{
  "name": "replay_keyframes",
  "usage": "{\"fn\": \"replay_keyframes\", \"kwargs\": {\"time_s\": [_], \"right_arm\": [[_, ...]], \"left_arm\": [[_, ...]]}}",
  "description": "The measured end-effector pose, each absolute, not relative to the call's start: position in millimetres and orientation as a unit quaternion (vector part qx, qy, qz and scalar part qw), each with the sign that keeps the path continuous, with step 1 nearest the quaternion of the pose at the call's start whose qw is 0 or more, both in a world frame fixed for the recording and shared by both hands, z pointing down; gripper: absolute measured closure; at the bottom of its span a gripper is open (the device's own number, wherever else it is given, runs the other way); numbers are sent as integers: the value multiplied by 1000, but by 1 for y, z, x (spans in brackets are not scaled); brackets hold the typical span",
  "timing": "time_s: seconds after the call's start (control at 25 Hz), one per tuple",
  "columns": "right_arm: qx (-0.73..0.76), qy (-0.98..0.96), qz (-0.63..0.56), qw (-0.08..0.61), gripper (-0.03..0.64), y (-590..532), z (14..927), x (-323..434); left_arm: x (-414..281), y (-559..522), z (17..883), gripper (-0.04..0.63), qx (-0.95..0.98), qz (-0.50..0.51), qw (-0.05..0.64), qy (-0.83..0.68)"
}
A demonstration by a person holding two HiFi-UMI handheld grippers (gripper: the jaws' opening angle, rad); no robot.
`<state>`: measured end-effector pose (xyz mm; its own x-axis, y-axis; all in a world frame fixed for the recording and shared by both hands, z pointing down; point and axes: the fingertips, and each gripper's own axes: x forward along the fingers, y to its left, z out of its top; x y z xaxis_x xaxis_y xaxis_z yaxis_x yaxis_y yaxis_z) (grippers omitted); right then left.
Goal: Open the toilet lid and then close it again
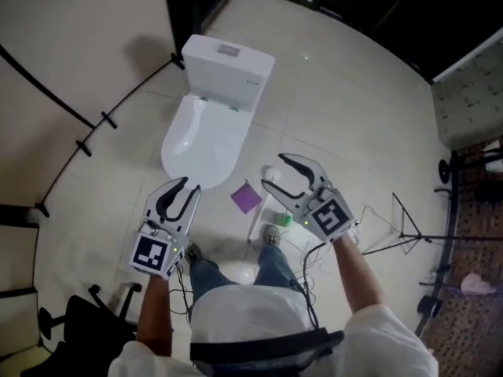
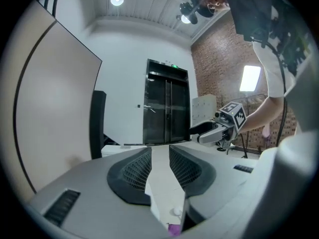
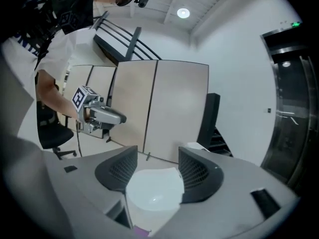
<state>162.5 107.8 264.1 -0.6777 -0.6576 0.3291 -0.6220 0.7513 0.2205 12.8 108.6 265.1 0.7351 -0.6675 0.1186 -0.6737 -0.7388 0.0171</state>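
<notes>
**Lid down, both claws free**

We found the toilet lid (image 1: 200,136) lying flat on the bowl, ahead of our feet and below the tank (image 1: 228,69). Our left gripper (image 1: 191,185) hung near the lid's front edge, its jaws parted a little around nothing. Our right gripper (image 1: 273,169) stood off to the side, its jaws wide and equally bare. We judged that lifting and lowering both remained, though a finished job would look alike. The tank's grey label was too small to read. A purple sheet (image 1: 246,198) on the floor showed no writing.
</notes>
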Motion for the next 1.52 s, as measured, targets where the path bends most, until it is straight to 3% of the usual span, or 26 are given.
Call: {"fn": "replay_keyframes", "kwargs": {"time_s": [0.28, 0.64, 1.04, 1.52], "right_arm": [[205, -932, -117, 275, 366, 55, 334, 230], [29, -882, -280, 379, 366, 25, 513, 213], [-49, -826, -402, 393, 365, -6, 711, 167], [-99, -783, -482, 380, 366, -11, 760, 142]], "left_arm": [[73, 95, 336, 491, 861, 86, 74, -495], [80, 55, 468, 488, 825, 172, 29, -538], [86, 48, 643, 485, 828, 226, 0, -512], [71, 50, 683, 485, 820, 221, -3, -528]]}}
